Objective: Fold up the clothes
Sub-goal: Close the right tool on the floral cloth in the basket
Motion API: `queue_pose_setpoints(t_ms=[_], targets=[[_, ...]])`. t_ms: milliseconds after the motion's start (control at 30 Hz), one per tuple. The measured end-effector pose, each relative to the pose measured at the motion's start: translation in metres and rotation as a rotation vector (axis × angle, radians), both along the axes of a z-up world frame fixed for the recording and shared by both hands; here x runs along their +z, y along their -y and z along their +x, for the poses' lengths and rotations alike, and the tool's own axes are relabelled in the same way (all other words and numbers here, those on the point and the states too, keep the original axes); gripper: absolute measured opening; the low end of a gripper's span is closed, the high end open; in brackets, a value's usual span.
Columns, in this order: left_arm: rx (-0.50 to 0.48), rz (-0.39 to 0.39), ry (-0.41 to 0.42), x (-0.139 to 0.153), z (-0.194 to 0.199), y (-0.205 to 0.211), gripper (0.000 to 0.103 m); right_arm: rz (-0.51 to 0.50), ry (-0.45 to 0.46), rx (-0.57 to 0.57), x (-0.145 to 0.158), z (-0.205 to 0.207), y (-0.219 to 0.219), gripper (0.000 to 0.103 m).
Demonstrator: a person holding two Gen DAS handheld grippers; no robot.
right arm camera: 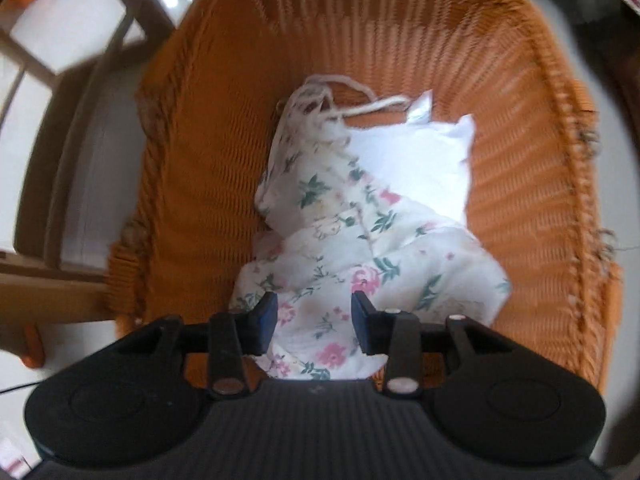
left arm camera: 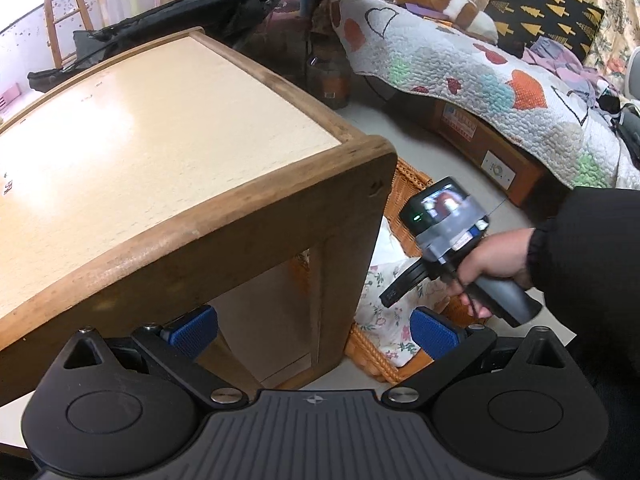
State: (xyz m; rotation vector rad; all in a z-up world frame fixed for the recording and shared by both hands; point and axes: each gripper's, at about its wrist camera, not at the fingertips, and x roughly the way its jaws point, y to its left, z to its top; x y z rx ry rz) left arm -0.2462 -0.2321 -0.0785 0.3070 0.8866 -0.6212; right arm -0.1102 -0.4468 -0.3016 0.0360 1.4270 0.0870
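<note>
Floral garment [right arm camera: 340, 240] lies in the wicker basket [right arm camera: 532, 152]; right gripper [right arm camera: 314, 316] part-open above it should pinch one layer; left gripper [left arm camera: 314, 334] open, empty.

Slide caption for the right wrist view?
Right gripper, fingers apart, over floral garment in orange wicker basket.

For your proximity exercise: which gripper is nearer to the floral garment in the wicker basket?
Right. The right gripper points down into the wicker basket, its jaws apart just over the floral garment. The left gripper hangs by the wooden table, farther back.
</note>
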Motion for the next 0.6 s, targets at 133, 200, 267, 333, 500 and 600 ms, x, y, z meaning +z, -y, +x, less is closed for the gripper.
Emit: queue_pose_setpoints(t_ms=[133, 200, 267, 333, 500, 600], targets=[[0.001, 0.001, -0.022, -0.004, 0.003, 0.001, 0.103, -0.016, -0.031, 0.083, -0.024, 0.006, -0.011, 0.040], [-0.003, 0.003, -0.031, -0.006, 0.004, 0.002, 0.103, -0.019, -0.048, 0.135, -0.033, 0.007, -0.016, 0.040], [-0.005, 0.005, -0.040, -0.009, 0.005, 0.003, 0.103, -0.035, -0.060, 0.199, -0.039, 0.007, -0.022, 0.040], [-0.006, 0.007, -0.046, -0.011, 0.006, 0.004, 0.103, -0.044, -0.069, 0.245, -0.044, 0.007, -0.025, 0.040], [-0.012, 0.010, -0.050, -0.014, 0.006, 0.008, 0.103, -0.068, -0.079, 0.354, -0.053, 0.004, -0.038, 0.040], [-0.015, 0.016, -0.050, -0.015, 0.006, 0.010, 0.103, -0.077, -0.081, 0.414, -0.056, 0.003, -0.045, 0.040]])
